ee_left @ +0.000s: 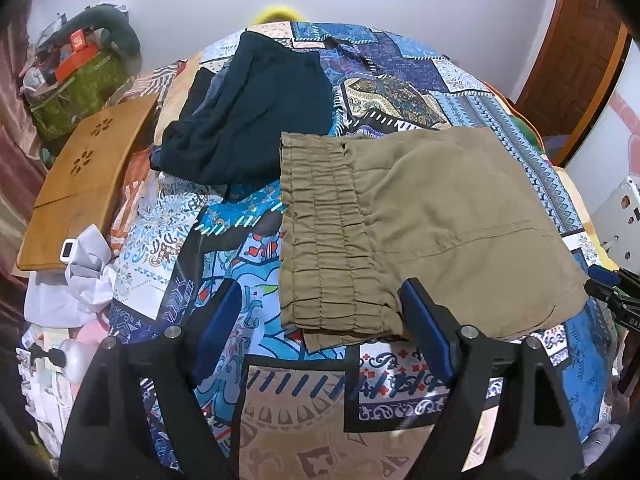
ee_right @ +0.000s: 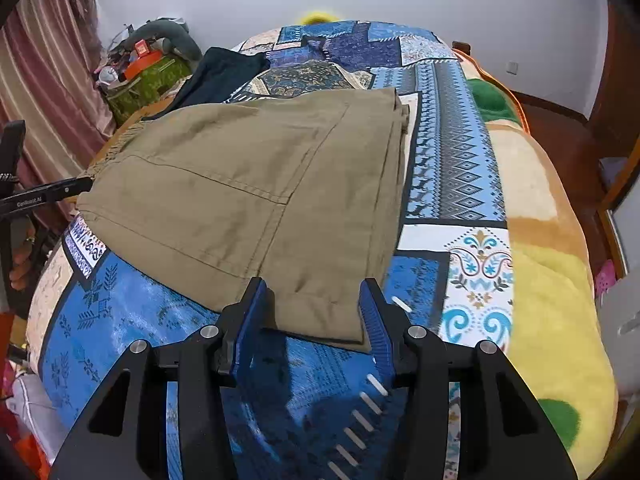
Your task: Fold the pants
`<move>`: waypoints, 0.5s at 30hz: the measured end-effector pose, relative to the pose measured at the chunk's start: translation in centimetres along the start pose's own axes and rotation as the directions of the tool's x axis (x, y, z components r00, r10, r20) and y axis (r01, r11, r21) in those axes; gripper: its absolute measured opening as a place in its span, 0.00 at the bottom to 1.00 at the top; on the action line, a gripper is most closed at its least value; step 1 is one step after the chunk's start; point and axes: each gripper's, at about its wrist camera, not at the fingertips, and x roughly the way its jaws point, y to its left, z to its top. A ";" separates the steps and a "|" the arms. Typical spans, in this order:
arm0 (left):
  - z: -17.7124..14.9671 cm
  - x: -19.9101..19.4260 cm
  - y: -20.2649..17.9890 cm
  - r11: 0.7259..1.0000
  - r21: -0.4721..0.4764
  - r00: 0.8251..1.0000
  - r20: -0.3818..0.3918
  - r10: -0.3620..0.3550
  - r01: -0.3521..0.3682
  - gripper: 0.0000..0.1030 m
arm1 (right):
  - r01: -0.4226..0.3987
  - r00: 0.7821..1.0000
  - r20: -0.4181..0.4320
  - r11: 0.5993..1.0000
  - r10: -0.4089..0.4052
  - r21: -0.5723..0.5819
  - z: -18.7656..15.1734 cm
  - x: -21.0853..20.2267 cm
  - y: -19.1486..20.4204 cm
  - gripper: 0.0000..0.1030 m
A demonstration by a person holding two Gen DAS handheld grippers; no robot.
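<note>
Khaki pants [ee_left: 432,216] lie folded on the patterned bedspread [ee_left: 224,248], their elastic waistband [ee_left: 320,232] toward the left. My left gripper [ee_left: 320,300] is open at the near waistband corner, its blue fingers [ee_left: 424,320] on either side of the cloth edge. In the right wrist view the pants [ee_right: 248,184] fill the middle of the bed. My right gripper [ee_right: 316,292] is open, its fingers [ee_right: 376,320] straddling the near corner of the folded cloth. Neither gripper holds anything. The left gripper's tip [ee_right: 48,196] shows at the left edge of the right wrist view.
A dark navy garment [ee_left: 256,112] lies crumpled behind the khaki pants. A wooden lap tray [ee_left: 84,184] and white paper [ee_left: 80,276] sit at the bed's left edge. A green box with clutter [ee_left: 76,88] stands far left. A yellow and orange blanket [ee_right: 552,240] covers the right side.
</note>
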 end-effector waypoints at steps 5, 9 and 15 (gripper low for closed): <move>1.9 -1.5 0.1 1.000 0.013 0.999 0.042 0.021 -0.022 0.79 | 0.028 0.998 0.055 0.999 -0.027 -0.020 1.7 -1.4 -0.4 0.44; 4.2 -2.0 0.3 0.999 0.026 0.996 0.078 0.043 -0.045 0.79 | 0.033 0.993 0.113 0.999 -0.031 -0.020 3.9 -2.4 -0.9 0.44; 7.9 -0.6 0.8 0.997 0.024 0.993 0.093 0.067 -0.070 0.80 | 0.053 0.982 0.183 0.998 -0.046 -0.036 8.0 -2.2 -1.6 0.44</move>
